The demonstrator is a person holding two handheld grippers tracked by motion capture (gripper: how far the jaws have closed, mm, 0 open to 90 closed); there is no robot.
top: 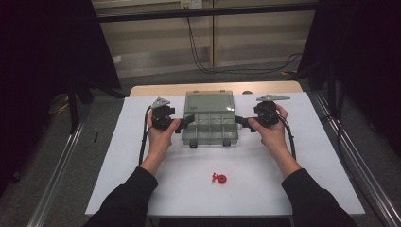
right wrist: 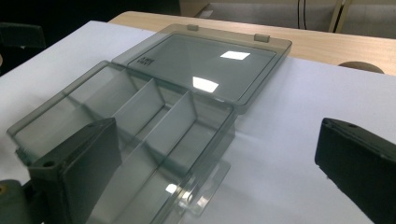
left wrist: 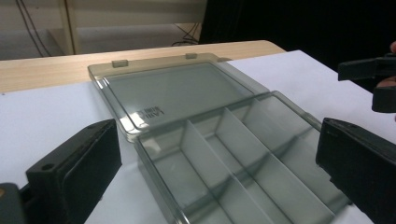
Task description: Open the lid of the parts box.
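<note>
Grippers at either end of the clear organiser box [top: 209, 126], one in each of my hands. Left gripper [top: 185, 120] sits at the box's left end, right gripper [top: 242, 122] at its right end, both pointing inward toward the tray.

Box: smoky transparent plastic, lying open on the white sheet [top: 302, 156] that covers the bench. Lid [left wrist: 175, 91] folded flat away from me, toward the wooden edge of the bench [left wrist: 42, 72], two small latch tabs on its far rim. Tray part [right wrist: 135, 116] nearer me, split by upright dividers into several compartments; those I can see into hold nothing.

Left jaws: wide apart in the left gripper view, one black pad low at each side, the tray's corner between and beyond them. No contact with the box visible. The right gripper's black jaws show at that view's right edge, across the tray.

Right jaws: likewise wide apart in the right gripper view, tray end and its front latch [right wrist: 201, 193] just ahead of the left pad. From the high view I cannot tell whether either tip touches the wall of the tray.

Small red part [top: 219, 178] lies alone on the white sheet, nearer me than the box and well apart from it, between my forearms.
</note>
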